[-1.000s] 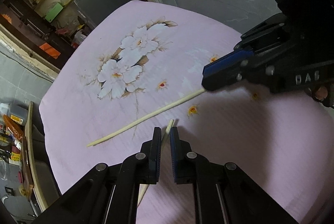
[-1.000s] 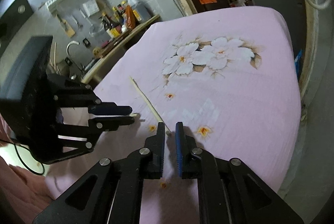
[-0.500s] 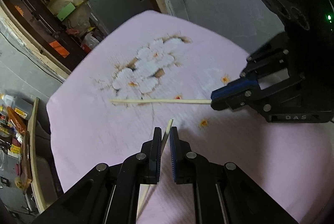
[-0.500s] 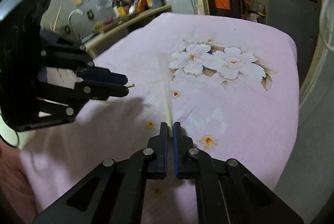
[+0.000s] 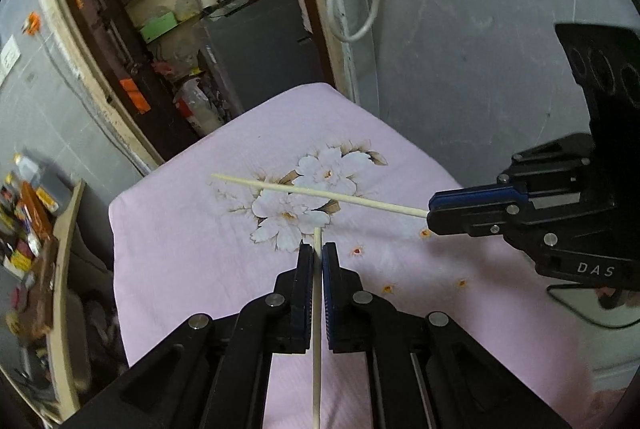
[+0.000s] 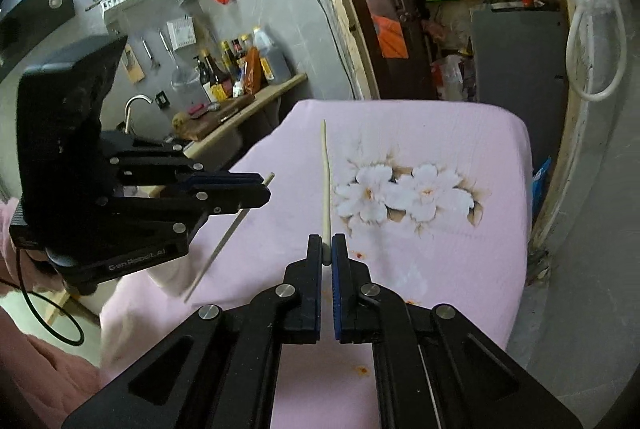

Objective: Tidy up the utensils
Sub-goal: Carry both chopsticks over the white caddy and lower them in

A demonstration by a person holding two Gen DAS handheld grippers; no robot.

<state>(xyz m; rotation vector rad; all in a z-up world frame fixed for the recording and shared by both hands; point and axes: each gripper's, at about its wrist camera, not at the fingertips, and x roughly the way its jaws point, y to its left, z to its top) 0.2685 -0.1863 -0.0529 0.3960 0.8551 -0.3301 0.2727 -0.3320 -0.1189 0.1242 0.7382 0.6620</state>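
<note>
My left gripper (image 5: 318, 249) is shut on a pale wooden chopstick (image 5: 317, 349) that runs back between the fingers, its tip just past them. The same gripper (image 6: 268, 185) and chopstick (image 6: 216, 253) show at the left of the right wrist view. My right gripper (image 6: 327, 245) is shut on the thick end of a second chopstick (image 6: 326, 181), which points forward over the cloth. In the left wrist view that gripper (image 5: 430, 215) is at the right, holding its chopstick (image 5: 320, 193) level above the flower print. Both chopsticks are held in the air.
A pink cloth with white flowers (image 5: 224, 269) covers the table (image 6: 460, 269). A counter with bottles and a tap (image 6: 240, 97) stands to the left. A doorway with shelves and a grey fridge (image 6: 516, 53) lies beyond. A grey wall (image 5: 480, 69) is at the right.
Both grippers have risen off the cloth, each carrying a chopstick. The right gripper closed on its chopstick and lifted it from the cloth. The left chopstick now lies straight along the fingers.
</note>
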